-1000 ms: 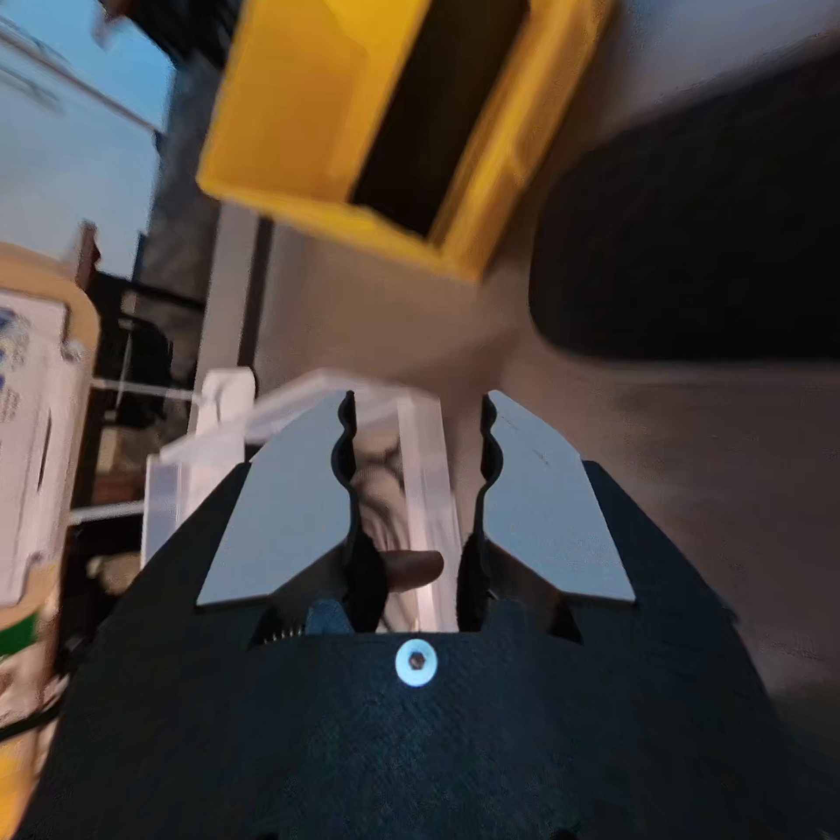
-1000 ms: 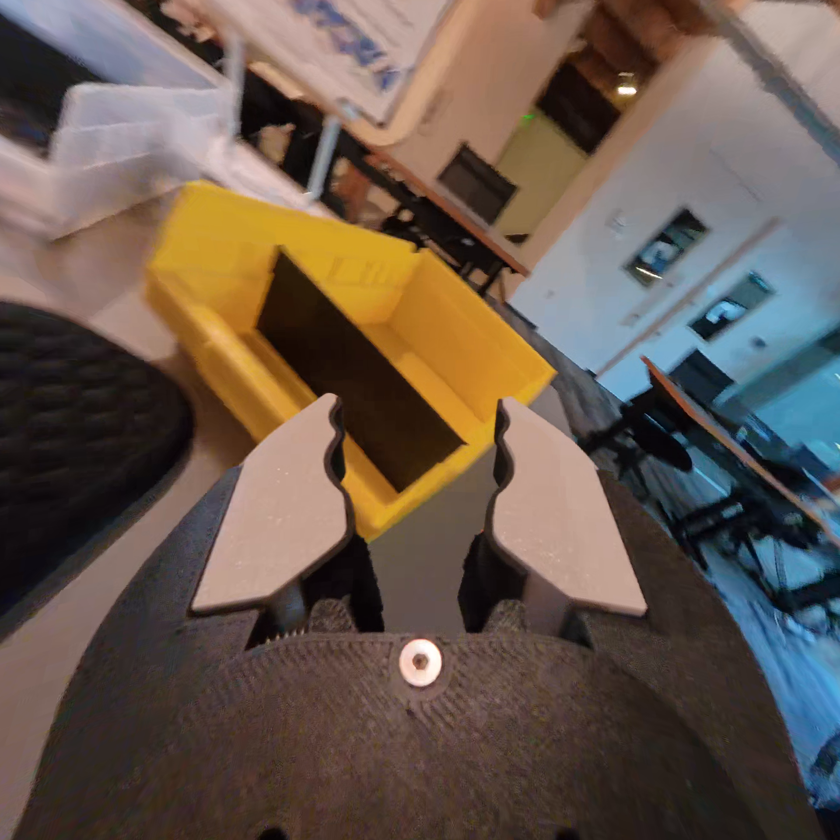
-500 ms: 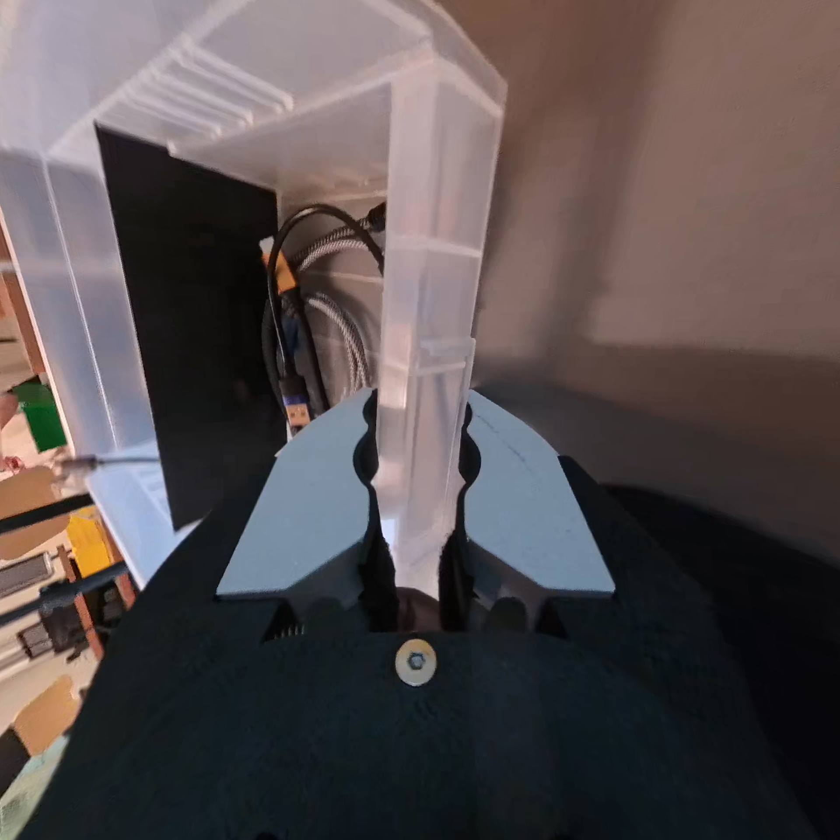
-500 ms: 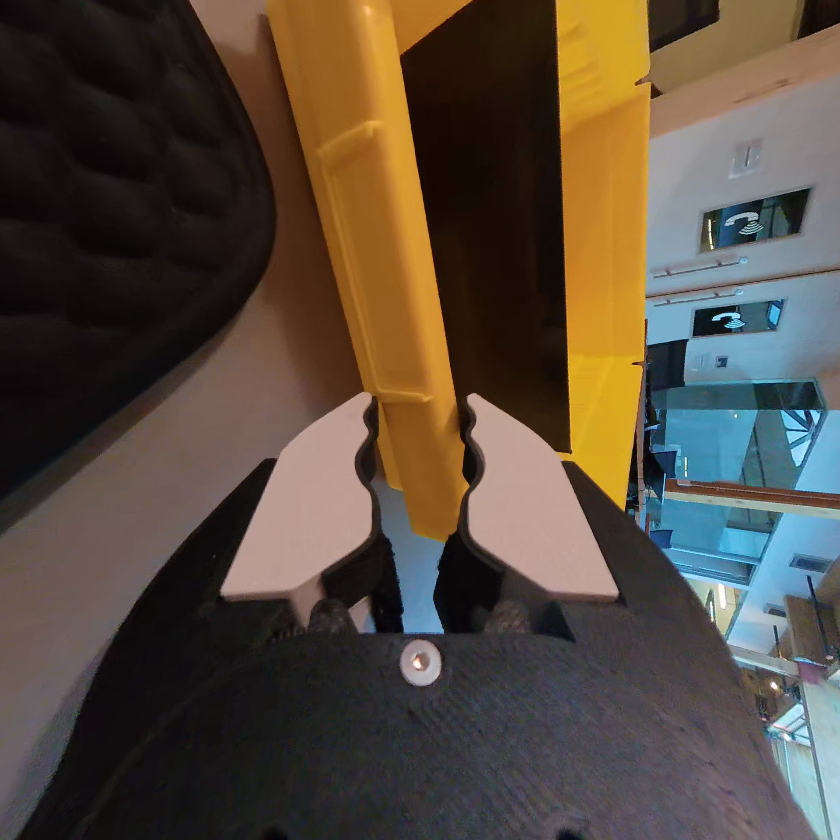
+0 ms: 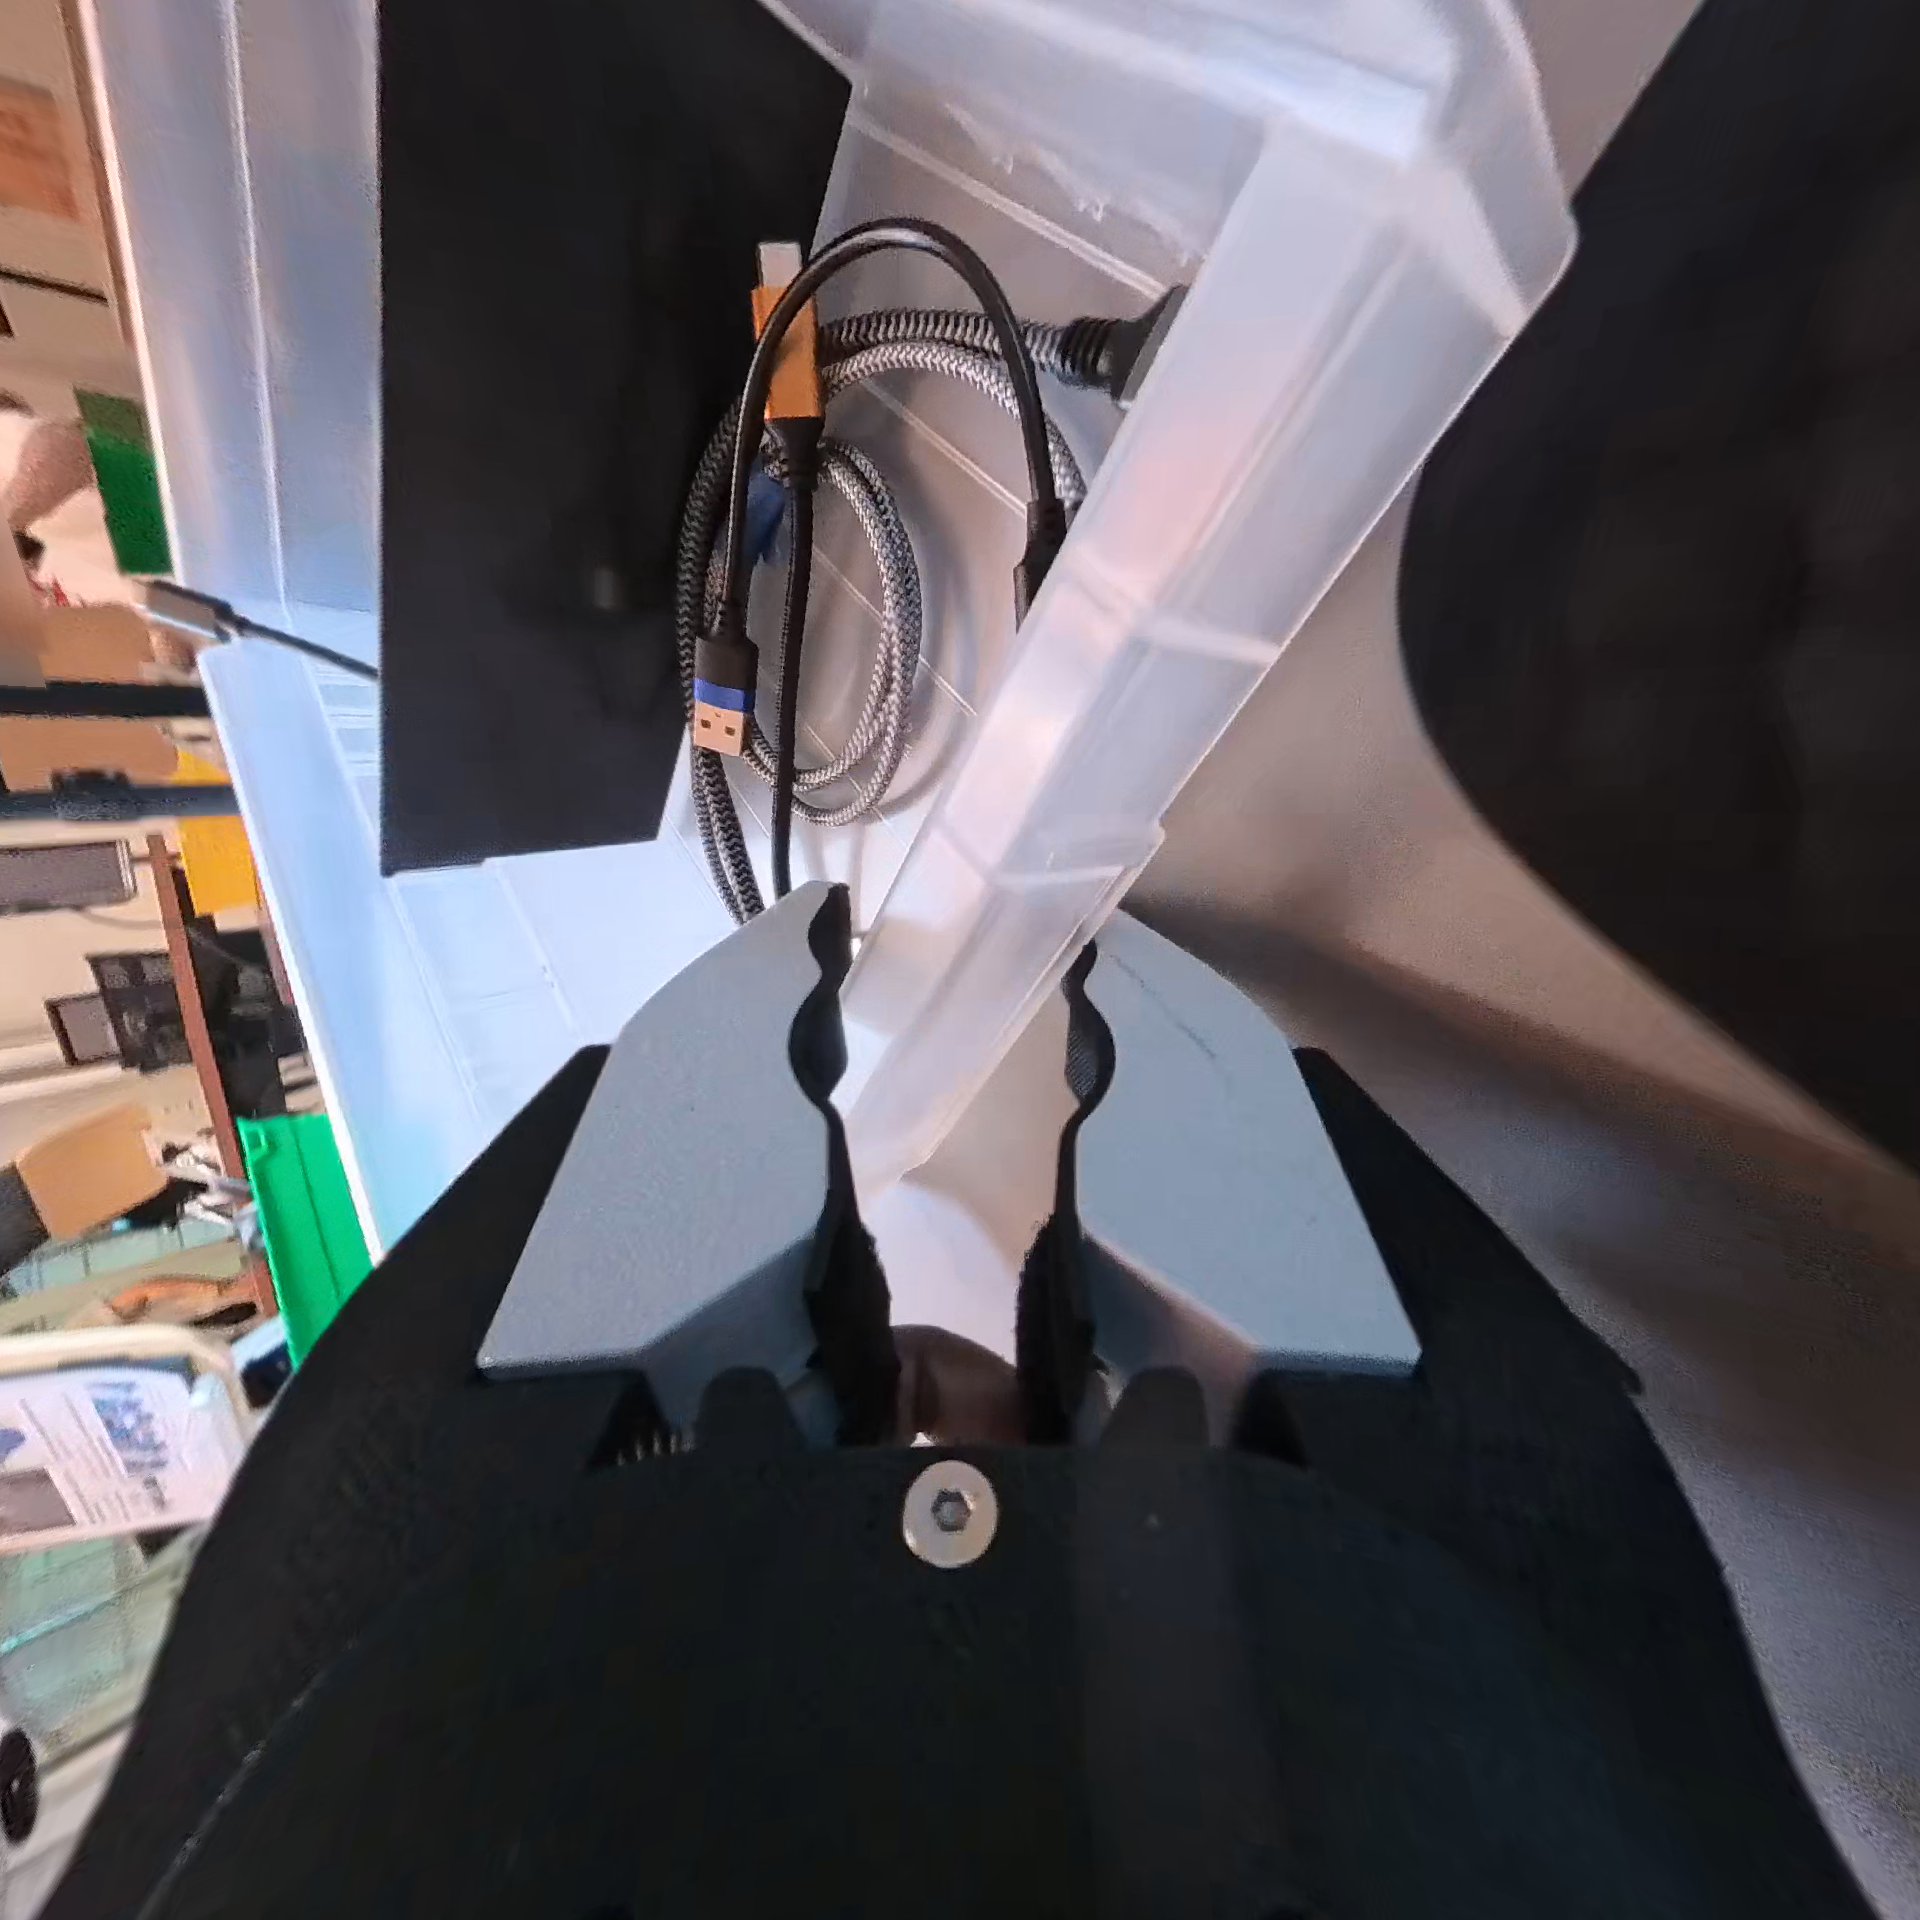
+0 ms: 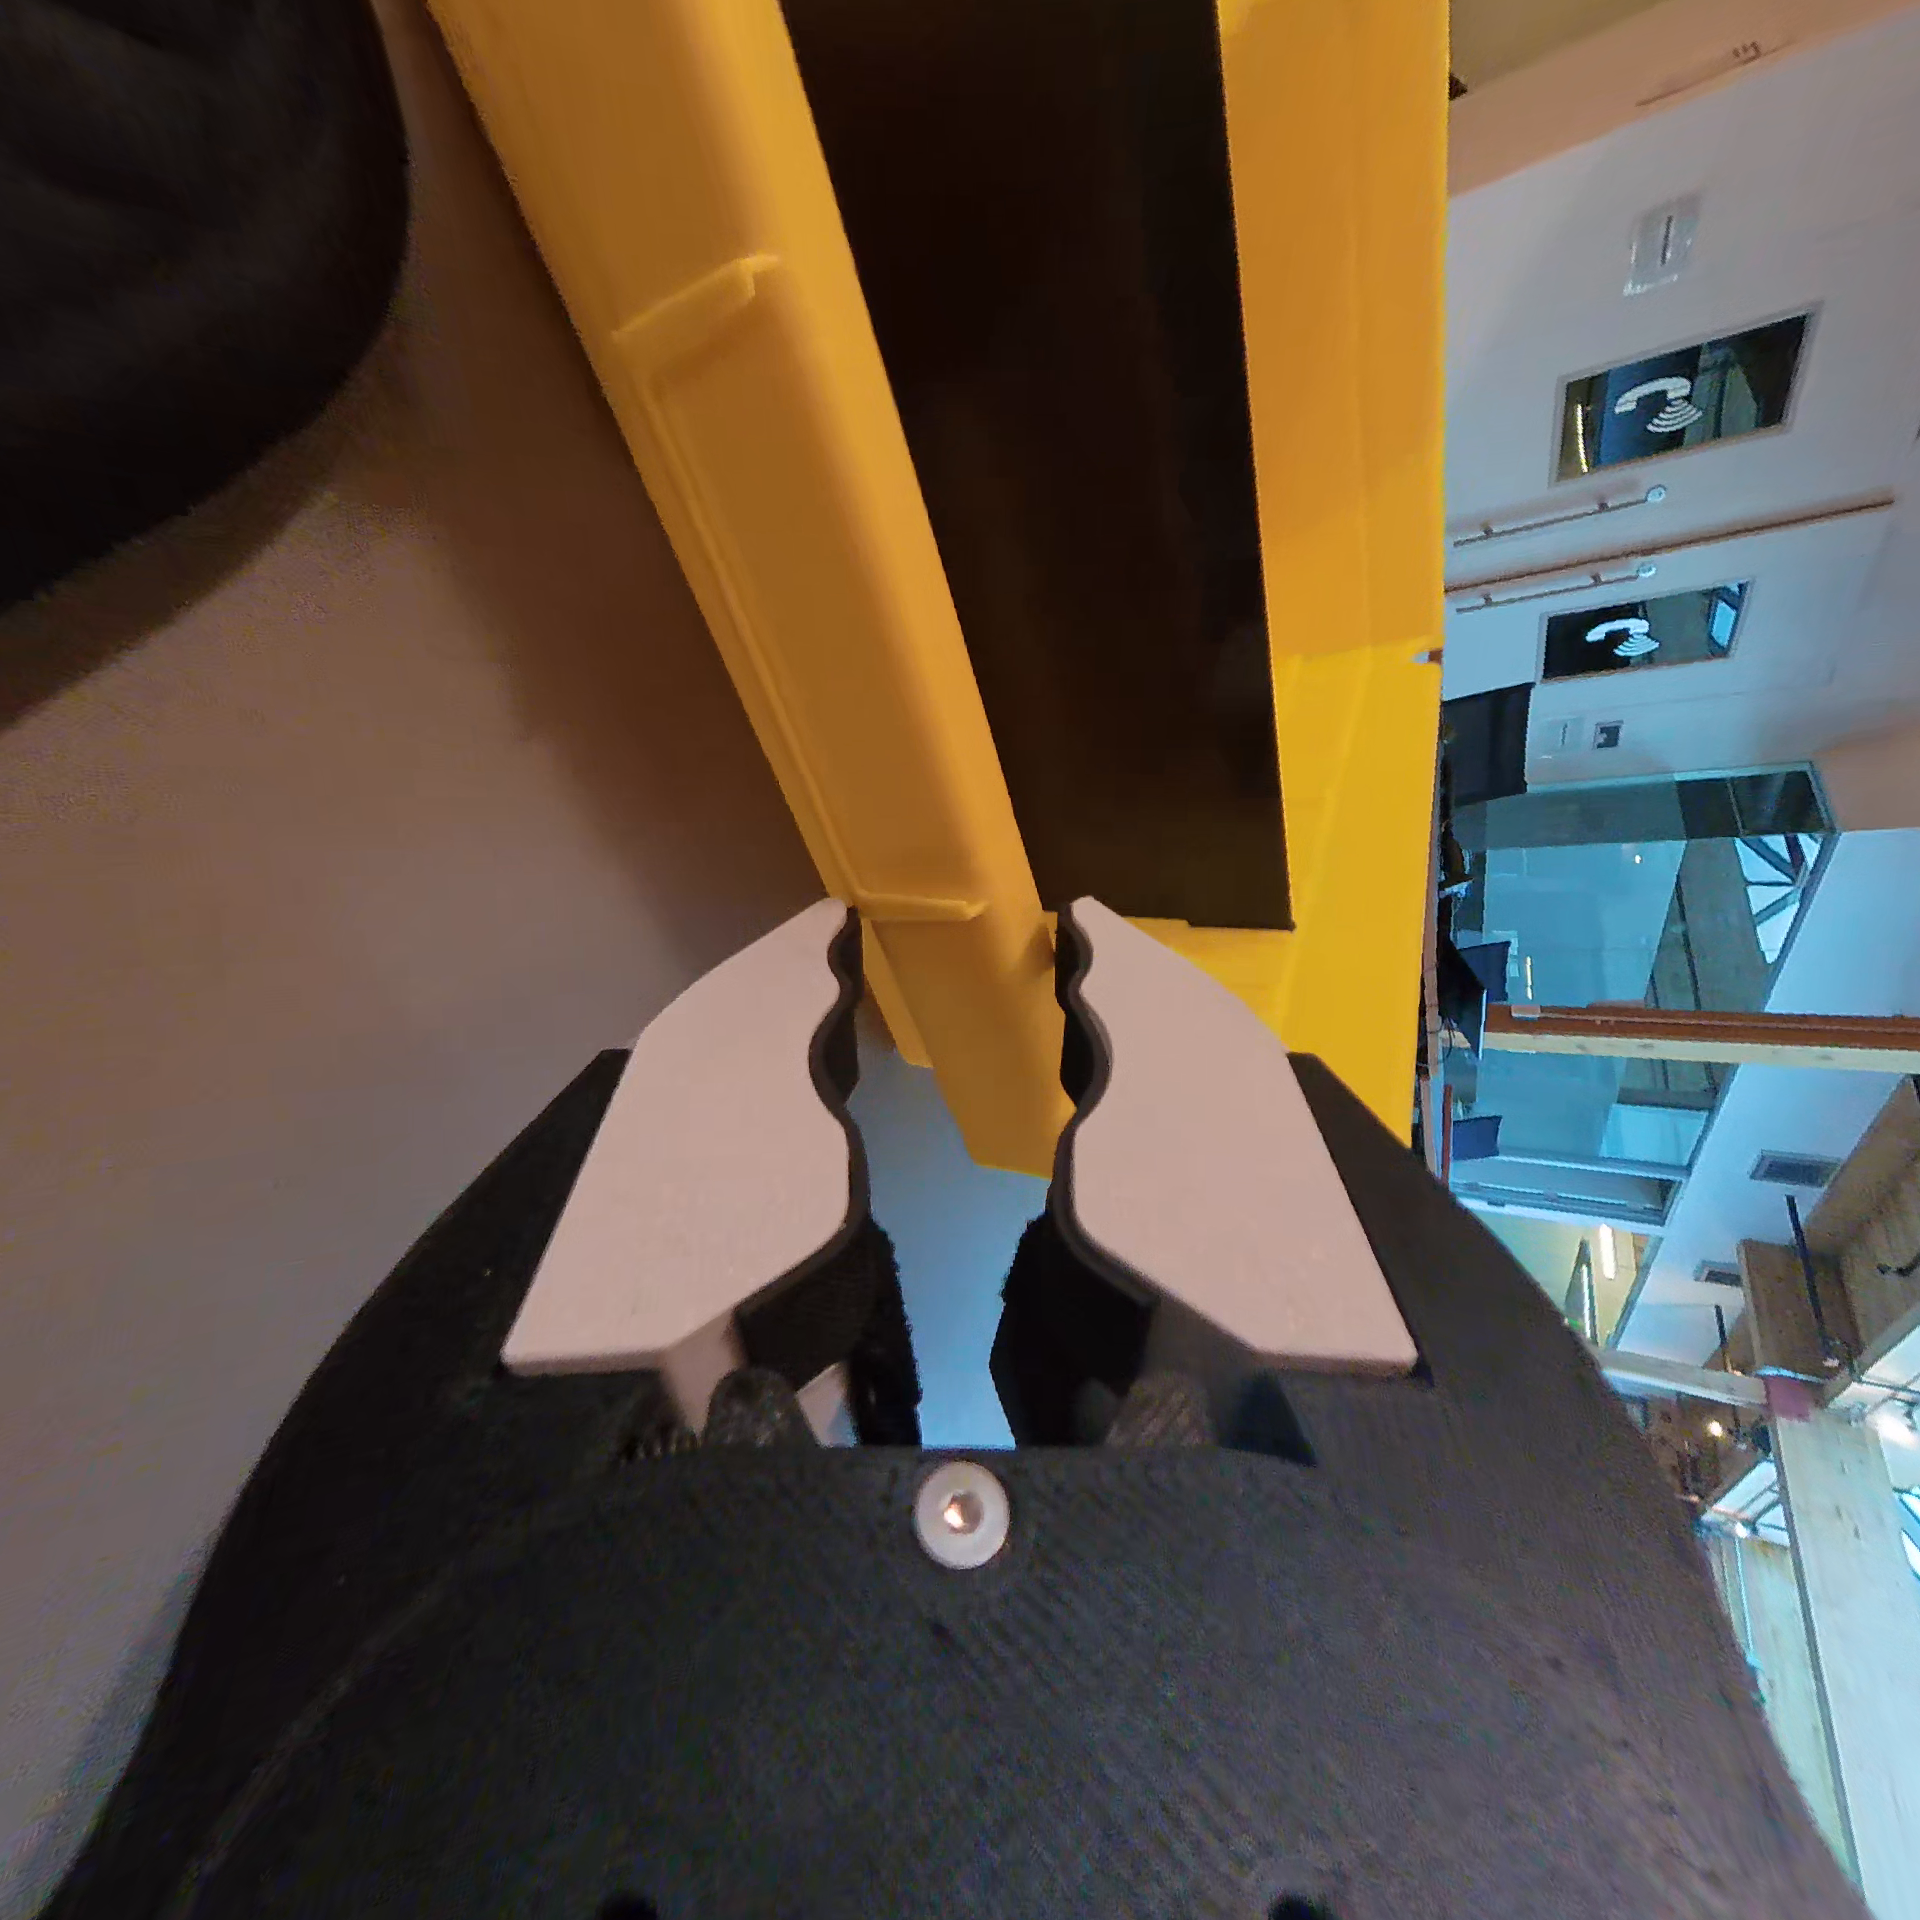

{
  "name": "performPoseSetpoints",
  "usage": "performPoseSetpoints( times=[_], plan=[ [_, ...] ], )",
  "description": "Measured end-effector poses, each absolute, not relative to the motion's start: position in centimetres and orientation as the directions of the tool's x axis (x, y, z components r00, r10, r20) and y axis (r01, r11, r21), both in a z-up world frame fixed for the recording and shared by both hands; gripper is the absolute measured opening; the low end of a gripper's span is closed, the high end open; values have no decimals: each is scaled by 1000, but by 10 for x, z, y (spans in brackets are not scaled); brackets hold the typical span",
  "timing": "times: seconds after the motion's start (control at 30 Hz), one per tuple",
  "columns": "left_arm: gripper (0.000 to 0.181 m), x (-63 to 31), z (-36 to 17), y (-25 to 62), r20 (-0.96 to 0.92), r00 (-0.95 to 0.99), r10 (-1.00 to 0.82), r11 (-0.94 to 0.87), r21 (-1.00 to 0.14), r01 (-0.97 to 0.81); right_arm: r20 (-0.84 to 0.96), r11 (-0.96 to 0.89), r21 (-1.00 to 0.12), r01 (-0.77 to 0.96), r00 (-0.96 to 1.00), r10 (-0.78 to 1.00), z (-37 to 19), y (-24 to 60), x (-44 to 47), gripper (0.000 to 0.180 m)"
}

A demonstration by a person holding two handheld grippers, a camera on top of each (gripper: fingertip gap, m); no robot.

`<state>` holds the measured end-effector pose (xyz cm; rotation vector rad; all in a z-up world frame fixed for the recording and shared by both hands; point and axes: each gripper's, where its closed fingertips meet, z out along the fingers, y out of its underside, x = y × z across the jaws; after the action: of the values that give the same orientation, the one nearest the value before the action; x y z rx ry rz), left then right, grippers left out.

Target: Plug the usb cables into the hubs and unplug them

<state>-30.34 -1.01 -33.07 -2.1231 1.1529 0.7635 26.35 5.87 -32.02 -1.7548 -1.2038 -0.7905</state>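
My left gripper [image 5: 964, 930] is shut on the front wall of a clear plastic bin [image 5: 1195, 582], which runs slantwise between the jaws. Inside the bin lie a coiled grey braided cable [image 5: 894, 623], a black cable with a blue-banded USB plug [image 5: 722, 717] and an orange plug [image 5: 790, 343], beside a black panel [image 5: 540, 468]. My right gripper [image 6: 956, 914] is shut on the side wall of a yellow bin [image 6: 748, 416] with a black panel [image 6: 1060, 416] inside. No hub shows in either view.
A black padded mat lies on the beige table, at the right of the left wrist view [image 5: 1714, 520] and the upper left of the right wrist view [image 6: 156, 260]. Bare table [image 6: 364, 831] shows left of the yellow bin. Shelves and office space lie beyond the table's edges.
Both grippers were open a second ago, then closed on the bin walls. Since half a second ago the clear bin has turned in the left view; the yellow bin has barely shifted.
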Motion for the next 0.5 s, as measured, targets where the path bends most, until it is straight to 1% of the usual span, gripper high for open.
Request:
performPoseSetpoints(
  times=[0.1,0.23,0.5],
  plan=[
    [39,-325,-330,-25,-721,481,-499,-476,-236,-847,849,-196,-291,936,347,397,-320,57,272,36],
    [39,-358,-330,-40,-717,497,-489,-525,-214,-824,850,-208,-296,932,357,388,-319,56,277,36],
    [41,-396,-330,-67,-700,543,-463,-579,-224,-784,848,-250,-316,915,391,357,-320,52,294,37]
  ],
)
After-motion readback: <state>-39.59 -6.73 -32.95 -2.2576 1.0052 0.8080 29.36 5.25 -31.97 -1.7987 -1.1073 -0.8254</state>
